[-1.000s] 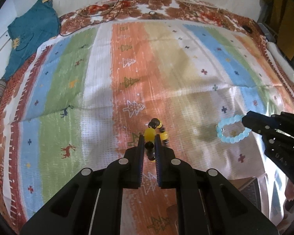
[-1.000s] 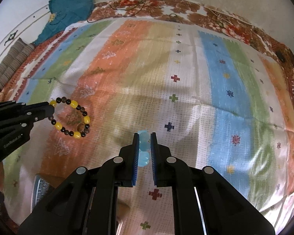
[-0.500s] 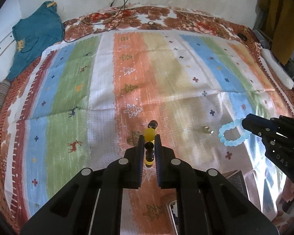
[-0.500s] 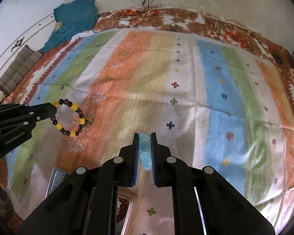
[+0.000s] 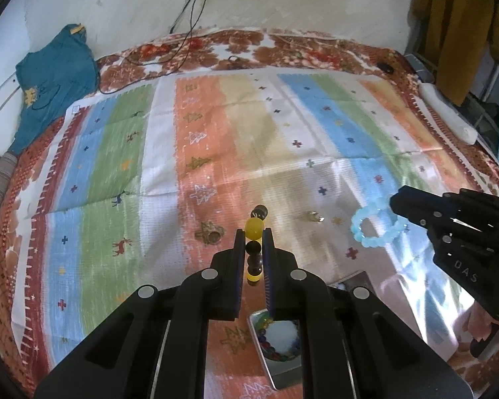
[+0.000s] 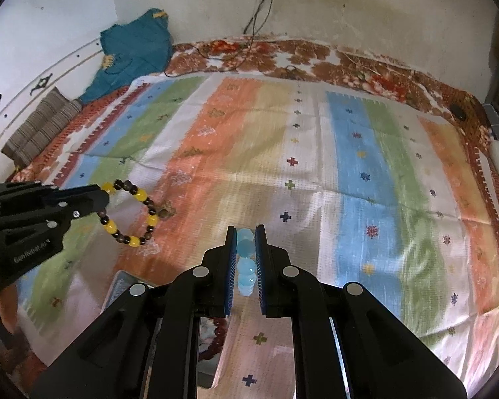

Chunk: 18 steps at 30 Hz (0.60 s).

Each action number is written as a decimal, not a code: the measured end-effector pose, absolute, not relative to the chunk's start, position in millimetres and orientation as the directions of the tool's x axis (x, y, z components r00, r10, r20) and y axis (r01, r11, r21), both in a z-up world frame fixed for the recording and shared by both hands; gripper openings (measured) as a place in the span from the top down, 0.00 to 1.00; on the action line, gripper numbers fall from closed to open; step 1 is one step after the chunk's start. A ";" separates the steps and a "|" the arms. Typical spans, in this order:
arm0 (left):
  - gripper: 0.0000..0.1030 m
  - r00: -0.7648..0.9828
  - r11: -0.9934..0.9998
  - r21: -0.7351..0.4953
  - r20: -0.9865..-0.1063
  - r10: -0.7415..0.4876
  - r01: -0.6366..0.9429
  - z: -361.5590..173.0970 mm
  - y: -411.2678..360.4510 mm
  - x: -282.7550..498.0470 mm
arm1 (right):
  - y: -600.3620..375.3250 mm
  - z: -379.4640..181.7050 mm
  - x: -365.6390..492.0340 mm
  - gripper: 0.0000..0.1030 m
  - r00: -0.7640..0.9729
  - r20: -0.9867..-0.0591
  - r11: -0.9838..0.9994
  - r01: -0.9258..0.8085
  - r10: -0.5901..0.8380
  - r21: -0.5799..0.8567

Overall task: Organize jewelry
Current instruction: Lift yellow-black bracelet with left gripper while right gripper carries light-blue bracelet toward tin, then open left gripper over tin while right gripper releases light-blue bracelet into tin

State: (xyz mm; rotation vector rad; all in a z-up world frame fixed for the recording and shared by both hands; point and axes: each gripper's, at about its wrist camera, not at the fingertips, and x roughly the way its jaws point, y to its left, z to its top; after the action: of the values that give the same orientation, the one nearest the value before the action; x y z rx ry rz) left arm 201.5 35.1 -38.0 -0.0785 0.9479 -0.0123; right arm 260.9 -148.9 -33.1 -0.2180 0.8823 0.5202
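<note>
My left gripper (image 5: 252, 236) is shut on a yellow and dark bead bracelet (image 5: 253, 229) and holds it in the air above the striped cloth (image 5: 196, 153). In the right wrist view the same bracelet (image 6: 129, 214) hangs from the left gripper (image 6: 98, 199). My right gripper (image 6: 245, 232) is shut on a light blue bead bracelet (image 6: 245, 249), also lifted; it shows in the left wrist view (image 5: 377, 227) at the right gripper's tip (image 5: 396, 201). An open jewelry box (image 5: 277, 349) with beads inside lies below my grippers.
A small ring (image 5: 314, 216) and a small brownish piece (image 5: 213, 236) lie on the cloth. A teal garment (image 5: 53, 76) lies at the far left by the wall. Cables (image 5: 189, 16) hang down the wall. A striped cushion (image 6: 40, 129) sits at the left edge.
Both grippers have risen and pulled back from the cloth with their bracelets. The jewelry box has come into view beneath them.
</note>
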 end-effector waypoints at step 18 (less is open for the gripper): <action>0.91 0.624 0.991 -0.130 -0.772 -0.121 0.031 -13.4 19.9 152.8 | -148.1 -14.2 217.1 0.88 0.520 -0.750 0.807 -0.590 0.410 0.033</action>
State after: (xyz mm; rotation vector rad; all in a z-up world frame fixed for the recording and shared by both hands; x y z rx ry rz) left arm 152.8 19.9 -13.4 -0.1082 0.8929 -0.0871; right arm 217.1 -148.1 -14.2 -0.2381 0.8291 0.6063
